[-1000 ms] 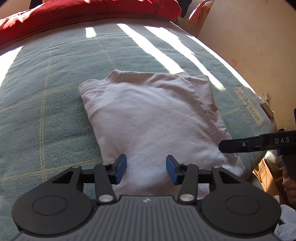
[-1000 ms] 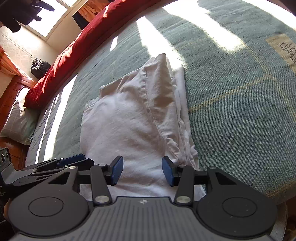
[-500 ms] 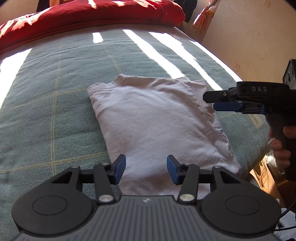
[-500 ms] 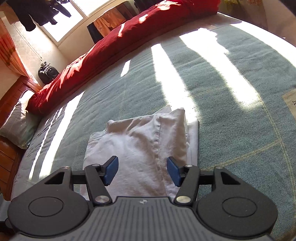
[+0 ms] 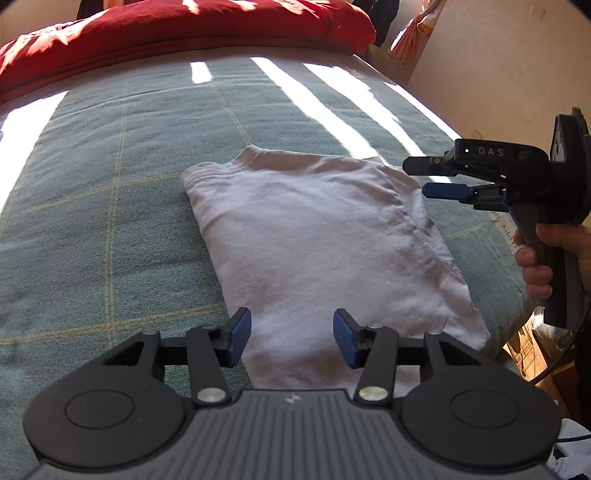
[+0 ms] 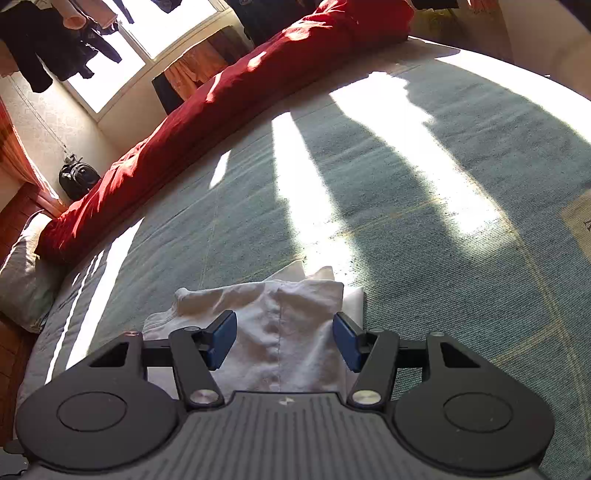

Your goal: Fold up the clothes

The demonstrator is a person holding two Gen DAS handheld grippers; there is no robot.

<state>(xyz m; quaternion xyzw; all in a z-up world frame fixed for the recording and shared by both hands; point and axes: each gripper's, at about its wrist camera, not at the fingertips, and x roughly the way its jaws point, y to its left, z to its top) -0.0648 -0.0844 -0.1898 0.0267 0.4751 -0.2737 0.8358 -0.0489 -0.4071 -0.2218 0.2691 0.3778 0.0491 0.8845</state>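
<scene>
the white t-shirt [image 5: 314, 236] lies folded into a rough rectangle on the green checked blanket [image 5: 92, 221] of the bed, its collar edge at the end away from the left claw [image 5: 291, 334]. the left claw hovers over the near end of the shirt with its blue pads spread wide apart and nothing between them; the cloth shows plainly through the gap. ahead of it and off to its right, the right claw [image 5: 417, 179] hangs in the air above the shirt's far right corner, held by a hand [image 5: 543, 262] wrapped round its grip. seen side-on there, its two fingers sit one above the other with a gap between them, gripping nothing.

from the right wrist view, the right claw [image 6: 284, 341] is likewise parted, pads well apart, and the t-shirt [image 6: 280, 325] lies below and just ahead of it, a stitched seam running down the middle of the gap. beyond the shirt, the blanket [image 6: 424, 221] is crossed by bright bands of sunlight. a rolled red duvet [image 6: 221, 110] runs along the far edge of the bed, with a pale pillow [image 6: 26, 280] far to the claw's left, and a window [image 6: 155, 33] with dark clothes hanging by it.
</scene>
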